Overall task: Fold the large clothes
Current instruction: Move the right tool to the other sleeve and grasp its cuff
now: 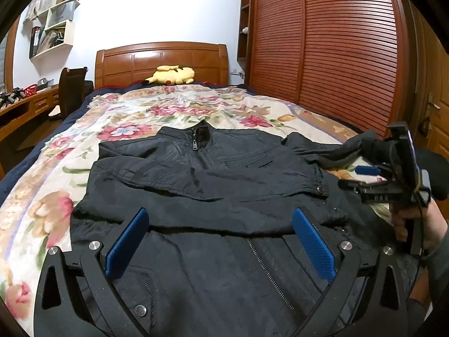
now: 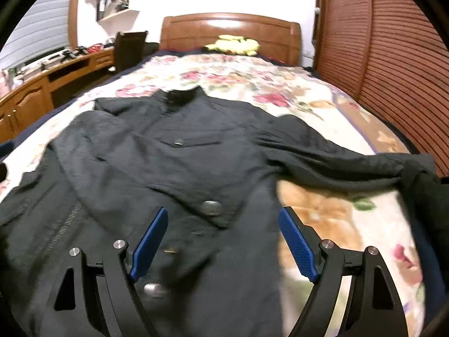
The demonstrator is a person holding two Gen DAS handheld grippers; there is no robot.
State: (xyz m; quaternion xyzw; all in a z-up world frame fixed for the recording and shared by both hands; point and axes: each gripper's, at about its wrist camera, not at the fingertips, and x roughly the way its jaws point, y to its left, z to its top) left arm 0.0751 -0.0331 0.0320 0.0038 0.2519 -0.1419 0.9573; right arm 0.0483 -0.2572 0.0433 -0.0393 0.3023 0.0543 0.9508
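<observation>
The black jacket lies face-up on the floral bedspread, just ahead of and beneath both sets of fingers. One sleeve is already folded across the chest; the other sleeve is still outstretched (matte, crinkled fabric, metal snaps, zip). Left gripper and right gripper both gape wide, holding nothing.

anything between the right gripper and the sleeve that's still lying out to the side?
Nothing visible. The right hand-held gripper is open above the black jacket, and the outstretched sleeve lies exposed on the floral bedspread, with only bare bedspread between. The other sleeve is already folded across the chest.
</observation>
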